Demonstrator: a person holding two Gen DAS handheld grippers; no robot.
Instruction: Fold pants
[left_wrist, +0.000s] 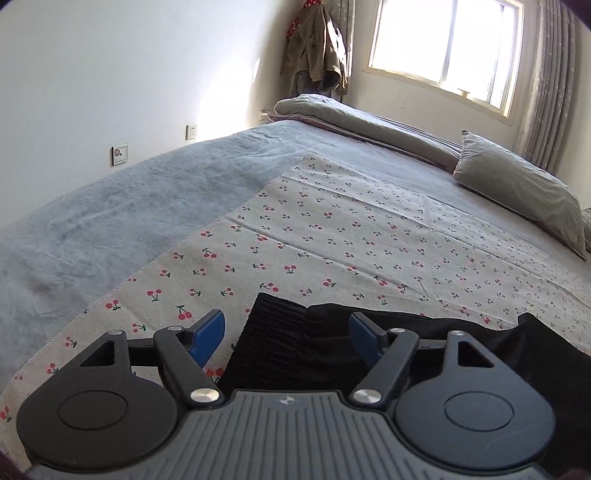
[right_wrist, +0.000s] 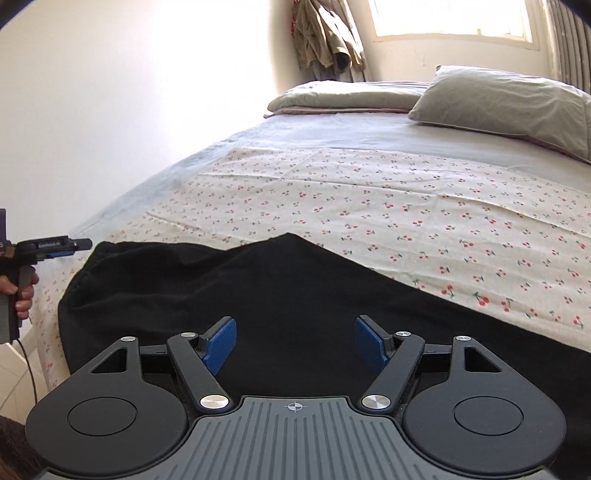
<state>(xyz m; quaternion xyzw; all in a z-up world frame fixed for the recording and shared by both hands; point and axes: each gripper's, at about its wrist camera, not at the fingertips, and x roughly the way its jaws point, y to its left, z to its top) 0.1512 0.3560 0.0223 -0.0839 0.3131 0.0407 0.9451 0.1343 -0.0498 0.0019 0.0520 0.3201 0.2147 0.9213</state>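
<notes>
The black pants (right_wrist: 280, 288) lie on the cherry-print cloth (right_wrist: 369, 192) at the bed's near edge. In the left wrist view their ribbed waistband end (left_wrist: 273, 336) lies between my open blue pads. My left gripper (left_wrist: 286, 332) is open over that end and holds nothing. My right gripper (right_wrist: 295, 341) is open over the middle of the pants, empty. The left gripper also shows in the right wrist view (right_wrist: 70, 245), held in a hand at the far left, beside the pants' left end.
A grey-blue blanket (left_wrist: 110, 214) covers the bed left of the cloth. Grey pillows (right_wrist: 509, 103) and a folded quilt (left_wrist: 369, 122) lie at the head. A jacket (left_wrist: 317, 48) hangs in the corner by the window (left_wrist: 447, 48). A white wall runs on the left.
</notes>
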